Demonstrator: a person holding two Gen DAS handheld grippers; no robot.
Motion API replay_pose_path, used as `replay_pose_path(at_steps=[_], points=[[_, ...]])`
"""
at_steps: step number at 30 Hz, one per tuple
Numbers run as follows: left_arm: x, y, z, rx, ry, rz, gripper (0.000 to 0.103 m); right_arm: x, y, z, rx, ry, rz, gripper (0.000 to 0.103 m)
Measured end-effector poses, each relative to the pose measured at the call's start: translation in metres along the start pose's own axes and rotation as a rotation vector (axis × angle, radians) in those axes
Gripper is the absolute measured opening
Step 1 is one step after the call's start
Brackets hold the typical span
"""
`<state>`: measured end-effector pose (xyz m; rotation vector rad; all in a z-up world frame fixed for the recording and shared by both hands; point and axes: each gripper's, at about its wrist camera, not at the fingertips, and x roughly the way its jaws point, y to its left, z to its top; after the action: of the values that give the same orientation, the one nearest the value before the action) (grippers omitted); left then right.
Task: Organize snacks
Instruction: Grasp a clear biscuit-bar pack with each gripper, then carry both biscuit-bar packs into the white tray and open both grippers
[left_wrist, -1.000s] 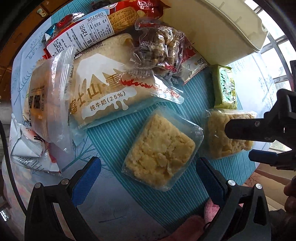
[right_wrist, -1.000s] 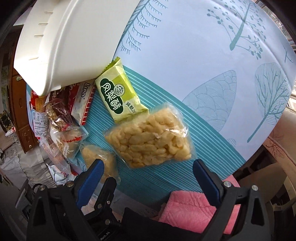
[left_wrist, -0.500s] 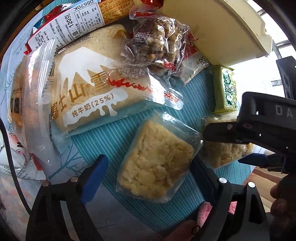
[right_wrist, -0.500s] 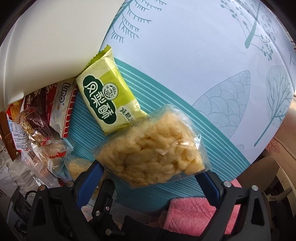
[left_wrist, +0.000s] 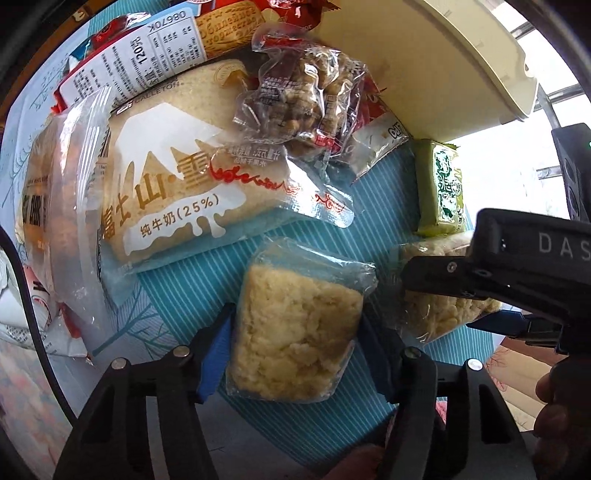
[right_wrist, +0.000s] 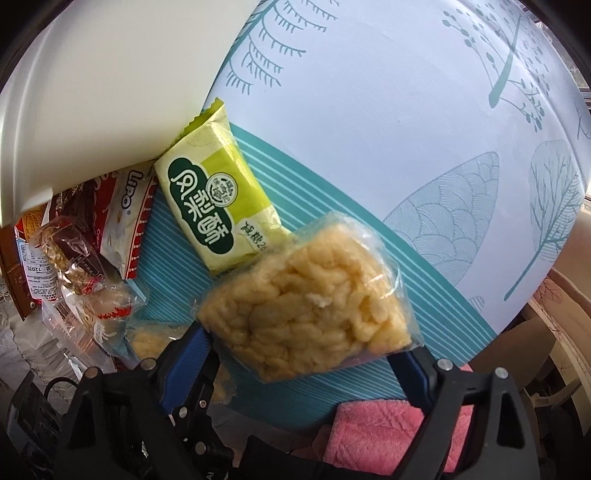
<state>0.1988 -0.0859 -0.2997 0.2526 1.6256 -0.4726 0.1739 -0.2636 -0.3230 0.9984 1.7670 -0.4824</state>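
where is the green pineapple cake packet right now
In the right wrist view the green pineapple cake packet lies on the table between the white bin and the clear bag of yellow puffs, right of the Lipo packet.

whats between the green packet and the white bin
Nothing: in the right wrist view the green packet has its top end tucked against the white bin.

Your left claw (left_wrist: 295, 354) grips a clear-wrapped crumbly cake (left_wrist: 295, 332) just below the big milk bread bag (left_wrist: 177, 184); the green packet (left_wrist: 441, 192) lies right of that bag.
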Motion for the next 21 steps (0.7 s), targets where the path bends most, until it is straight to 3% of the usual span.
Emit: replay_pose_path(at_steps=[11,17,21], points=[[-0.007,0.002,-0.023,-0.051,-0.040,0.027,0.061,-0.015,-0.023,-0.017,-0.003,-0.041,0.043,0.086],[-0.038,0.000,-0.045,-0.063,-0.148,0.023,0.061,-0.026,-0.028,-0.041,-0.020,-0.085,0.083,0.085],[-0.065,0.006,-0.070,-0.072,-0.265,-0.015,0.061,-0.038,-0.030,-0.055,-0.043,-0.139,0.122,0.084]])
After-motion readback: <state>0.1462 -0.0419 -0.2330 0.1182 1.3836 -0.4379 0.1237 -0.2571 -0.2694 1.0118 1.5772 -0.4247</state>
